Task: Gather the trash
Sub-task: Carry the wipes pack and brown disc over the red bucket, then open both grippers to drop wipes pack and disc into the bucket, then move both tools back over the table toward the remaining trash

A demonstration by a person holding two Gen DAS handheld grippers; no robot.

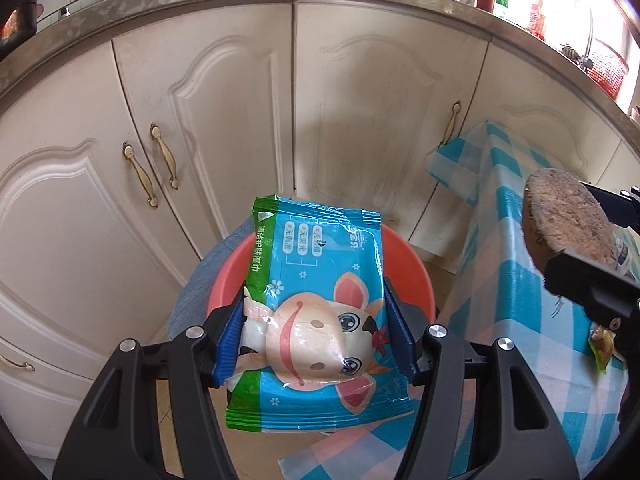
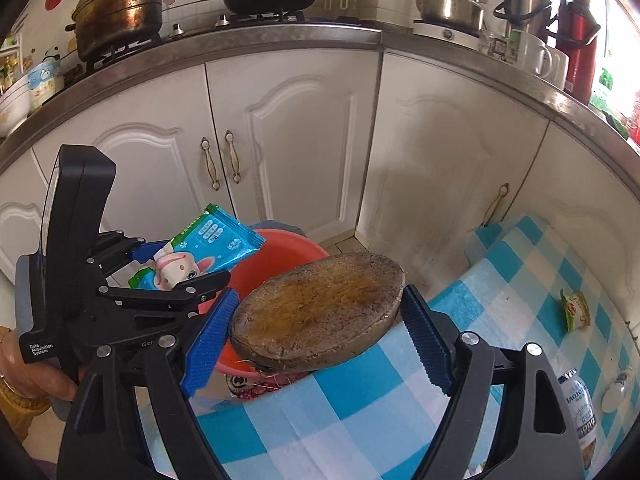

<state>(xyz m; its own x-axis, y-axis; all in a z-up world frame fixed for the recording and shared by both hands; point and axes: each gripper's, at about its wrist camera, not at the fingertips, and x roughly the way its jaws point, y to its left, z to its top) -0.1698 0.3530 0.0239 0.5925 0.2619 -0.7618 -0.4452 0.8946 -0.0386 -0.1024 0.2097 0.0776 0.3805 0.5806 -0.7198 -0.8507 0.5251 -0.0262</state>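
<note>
Left tool [image 1: 316,320] is clamped on a wet-wipes packet [image 1: 316,280] above the red basin [image 1: 416,272]; right tool [image 2: 316,320] grips a brown disc [image 2: 316,304] over the table [image 2: 360,408]. Release should be made squarely over the basin.

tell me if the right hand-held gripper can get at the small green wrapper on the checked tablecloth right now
Probably not as things stand. The right hand-held gripper is already closed on a round brown wooden board, so its jaws are full. The small green wrapper lies uncovered on the blue-and-white checked tablecloth, with nothing blocking it.
</note>
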